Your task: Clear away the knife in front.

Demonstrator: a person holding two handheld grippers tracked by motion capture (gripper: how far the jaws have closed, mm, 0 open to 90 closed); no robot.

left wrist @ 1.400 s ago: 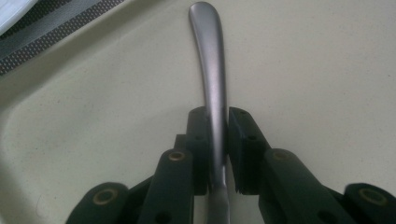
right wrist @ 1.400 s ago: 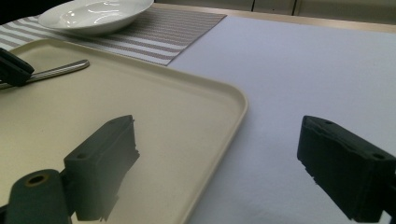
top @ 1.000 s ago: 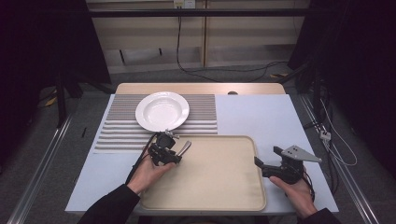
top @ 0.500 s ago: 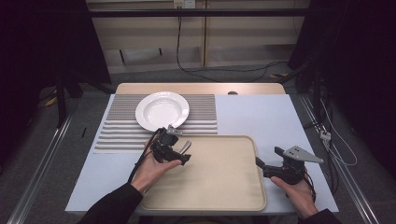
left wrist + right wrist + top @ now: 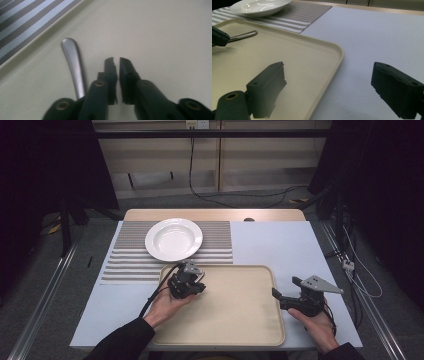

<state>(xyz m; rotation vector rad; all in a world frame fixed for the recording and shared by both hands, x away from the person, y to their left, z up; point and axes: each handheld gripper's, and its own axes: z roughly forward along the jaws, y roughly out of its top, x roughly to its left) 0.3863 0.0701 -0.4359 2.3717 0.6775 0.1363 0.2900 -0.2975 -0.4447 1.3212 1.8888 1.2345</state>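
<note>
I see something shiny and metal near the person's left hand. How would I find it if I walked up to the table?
Start at the big beige tray nearest the person. Look at its far left corner, next to the striped mat, where the left hand-held gripper hovers with its jaws almost closed. Lying flat there is a slim metal handle with a rounded end, the one shiny piece on the tray.
</note>
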